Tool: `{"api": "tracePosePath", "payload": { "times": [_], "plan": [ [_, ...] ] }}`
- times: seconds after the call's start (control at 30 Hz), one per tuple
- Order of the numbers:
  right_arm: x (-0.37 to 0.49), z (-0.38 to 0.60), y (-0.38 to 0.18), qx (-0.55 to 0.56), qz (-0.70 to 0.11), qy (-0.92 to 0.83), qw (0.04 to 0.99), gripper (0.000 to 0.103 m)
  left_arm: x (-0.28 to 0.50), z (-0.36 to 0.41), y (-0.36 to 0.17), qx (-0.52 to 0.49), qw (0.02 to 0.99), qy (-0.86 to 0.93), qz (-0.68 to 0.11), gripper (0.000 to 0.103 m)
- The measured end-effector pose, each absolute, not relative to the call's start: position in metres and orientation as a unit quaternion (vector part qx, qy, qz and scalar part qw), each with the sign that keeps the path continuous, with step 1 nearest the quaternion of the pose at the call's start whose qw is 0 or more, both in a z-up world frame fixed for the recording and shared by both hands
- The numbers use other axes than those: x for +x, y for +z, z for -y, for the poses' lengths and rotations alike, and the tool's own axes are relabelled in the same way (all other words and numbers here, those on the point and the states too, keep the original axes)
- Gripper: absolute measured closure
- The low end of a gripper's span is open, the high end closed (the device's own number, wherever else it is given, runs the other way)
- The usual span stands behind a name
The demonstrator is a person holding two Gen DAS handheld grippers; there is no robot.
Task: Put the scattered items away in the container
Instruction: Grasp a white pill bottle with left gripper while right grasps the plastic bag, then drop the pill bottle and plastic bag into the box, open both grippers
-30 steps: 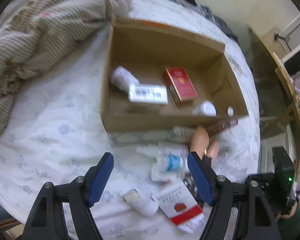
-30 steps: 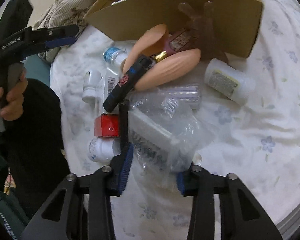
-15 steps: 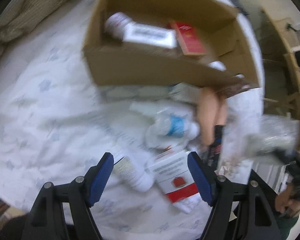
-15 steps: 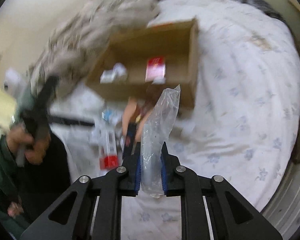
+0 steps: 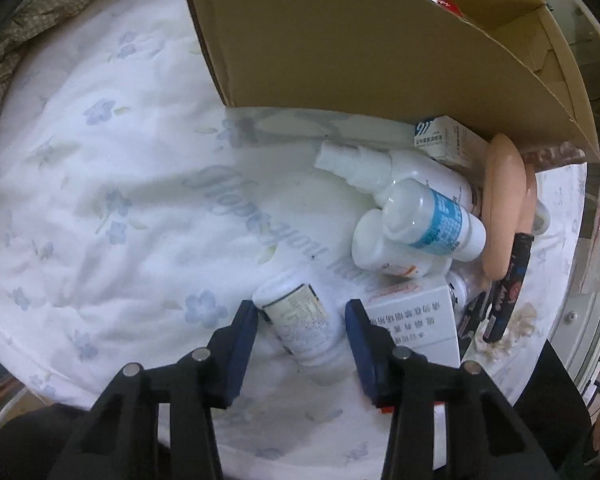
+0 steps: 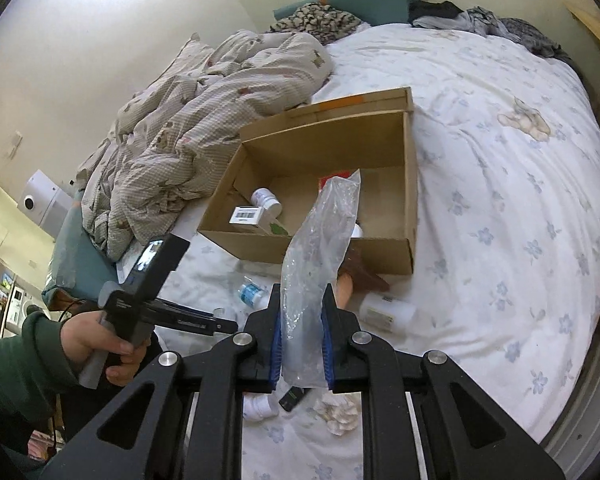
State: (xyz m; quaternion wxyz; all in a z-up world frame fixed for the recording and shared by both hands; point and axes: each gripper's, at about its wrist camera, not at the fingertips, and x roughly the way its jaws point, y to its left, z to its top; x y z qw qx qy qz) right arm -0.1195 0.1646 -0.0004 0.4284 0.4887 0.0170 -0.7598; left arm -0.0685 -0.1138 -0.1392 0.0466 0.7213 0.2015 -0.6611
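1. Our left claw [image 5: 300, 330] has just been closing around a small white pill bottle with a printed label [image 5: 300, 322]; its pads flank the bottle, not yet pressing.
2. The bottle lies near the bed's front edge, before the brown cardboard box [image 5: 364, 52]. We judge it light, rigid and slick, best pinched across its labelled middle.
3. Our right claw [image 6: 301, 342] is clenched on a crinkly clear plastic bag [image 6: 318, 264], soft and weightless, above the box.
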Motion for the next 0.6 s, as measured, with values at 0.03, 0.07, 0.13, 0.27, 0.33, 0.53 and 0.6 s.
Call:
{"api": "tracePosePath", "payload": {
  "times": [0.03, 0.07, 0.13, 0.27, 0.33, 0.53, 0.6],
  "plan": [
    [-0.119, -0.165, 0.001, 0.488, -0.018, -0.759, 0.43, 0.086, -0.069, 0.114, -0.138, 0.72, 0.047, -0.663, -0.2, 0.059],
    [-0.119, -0.164, 0.002, 0.486, -0.018, -0.759, 0.432, 0.086, -0.068, 0.115, -0.134, 0.714, 0.052, -0.67, -0.194, 0.062],
    [-0.116, -0.167, 0.004, 0.484, -0.019, -0.759, 0.436, 0.086, -0.068, 0.116, -0.124, 0.703, 0.062, -0.684, -0.184, 0.064],
    [-0.114, -0.169, 0.006, 0.482, -0.015, -0.756, 0.442, 0.086, -0.063, 0.128, -0.093, 0.664, 0.072, -0.719, -0.191, 0.066],
    [-0.114, -0.17, 0.006, 0.482, -0.011, -0.755, 0.444, 0.086, -0.061, 0.132, -0.069, 0.639, 0.072, -0.744, -0.182, 0.066],
    [-0.116, -0.168, 0.007, 0.477, 0.008, -0.759, 0.444, 0.086, -0.058, 0.144, 0.004, 0.554, 0.084, -0.82, -0.119, 0.066],
    [-0.117, -0.167, 0.008, 0.47, 0.013, -0.763, 0.444, 0.086, -0.062, 0.139, 0.026, 0.516, 0.106, -0.847, -0.064, 0.066]
  ]
}}
